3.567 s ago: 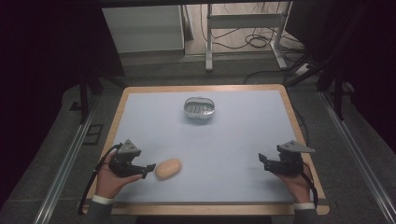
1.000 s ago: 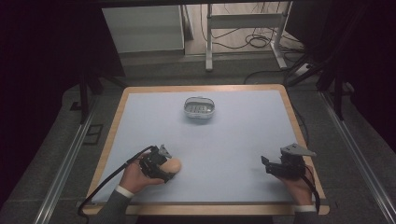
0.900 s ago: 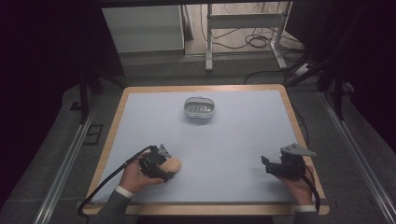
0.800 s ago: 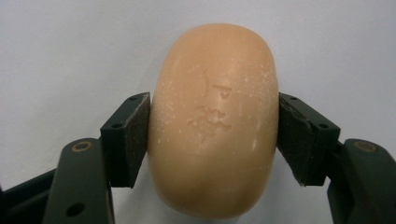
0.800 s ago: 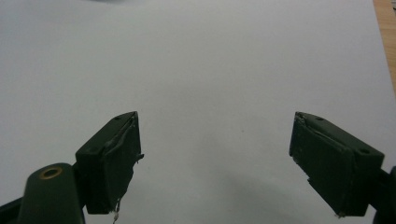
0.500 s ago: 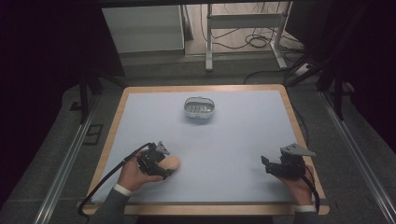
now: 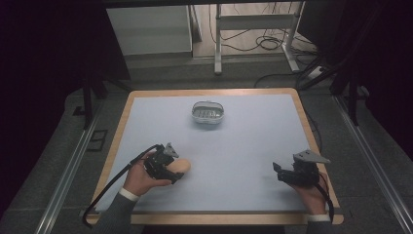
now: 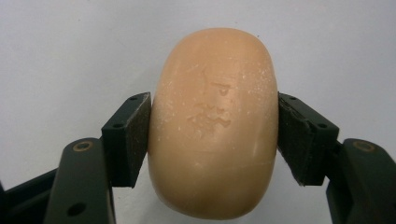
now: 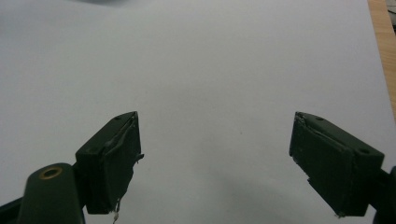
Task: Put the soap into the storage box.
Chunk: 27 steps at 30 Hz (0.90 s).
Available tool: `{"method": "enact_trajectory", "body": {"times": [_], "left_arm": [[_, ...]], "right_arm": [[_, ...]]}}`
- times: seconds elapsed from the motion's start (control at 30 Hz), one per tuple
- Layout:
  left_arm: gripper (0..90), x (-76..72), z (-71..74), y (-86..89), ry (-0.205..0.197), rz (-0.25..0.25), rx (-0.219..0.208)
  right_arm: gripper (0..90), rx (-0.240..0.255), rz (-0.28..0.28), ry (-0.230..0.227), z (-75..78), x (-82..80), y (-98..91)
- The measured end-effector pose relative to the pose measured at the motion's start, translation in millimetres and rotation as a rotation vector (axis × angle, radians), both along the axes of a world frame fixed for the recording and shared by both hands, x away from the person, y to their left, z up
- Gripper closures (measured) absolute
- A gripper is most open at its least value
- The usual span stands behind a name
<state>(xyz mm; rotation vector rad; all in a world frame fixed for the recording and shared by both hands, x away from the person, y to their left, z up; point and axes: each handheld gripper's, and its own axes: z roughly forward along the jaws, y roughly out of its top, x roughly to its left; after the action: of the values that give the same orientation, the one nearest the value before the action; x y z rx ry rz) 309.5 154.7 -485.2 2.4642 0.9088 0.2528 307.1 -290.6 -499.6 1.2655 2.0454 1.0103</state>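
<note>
A tan oval bar of soap (image 7: pixel 183 166) lies on the pale blue tabletop near the front left. My left gripper (image 7: pixel 175 168) has one jaw on each side of it. In the left gripper view both black pads (image 8: pixel 128 137) press against the flanks of the soap (image 8: pixel 212 84), so the left gripper (image 8: pixel 214 135) is shut on it. My right gripper (image 7: pixel 279 172) rests low at the front right, pointing left. In the right gripper view it (image 9: pixel 215 158) stands open over bare table.
A small oval metal dish (image 7: pixel 208 113) with a slotted bottom sits at the back middle of the table. The wooden table edge (image 7: pixel 311 131) runs along the right, close to my right hand. A black cable (image 7: pixel 109 187) trails from the left gripper over the front left edge.
Since the earliest frame my left gripper has moved right to the soap and taken it between its jaws. Over the last second it barely shifts. The right gripper stays put.
</note>
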Motion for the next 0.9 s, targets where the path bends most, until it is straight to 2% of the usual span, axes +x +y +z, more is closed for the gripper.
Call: {"method": "enact_trajectory", "body": {"times": [0.4,0.9], "left_arm": [[32.5,4.7,7.5,0.5,-0.018,0.011,-0.005],[32.5,13.7,13.4,-5.0,-0.022,0.001,0.0]], "right_arm": [[16.6,-0.002,-0.001,0.003,-1.2,0.5,1.1],[16.6,-0.007,-0.008,0.001,-1.9,0.9,-0.8]]}}
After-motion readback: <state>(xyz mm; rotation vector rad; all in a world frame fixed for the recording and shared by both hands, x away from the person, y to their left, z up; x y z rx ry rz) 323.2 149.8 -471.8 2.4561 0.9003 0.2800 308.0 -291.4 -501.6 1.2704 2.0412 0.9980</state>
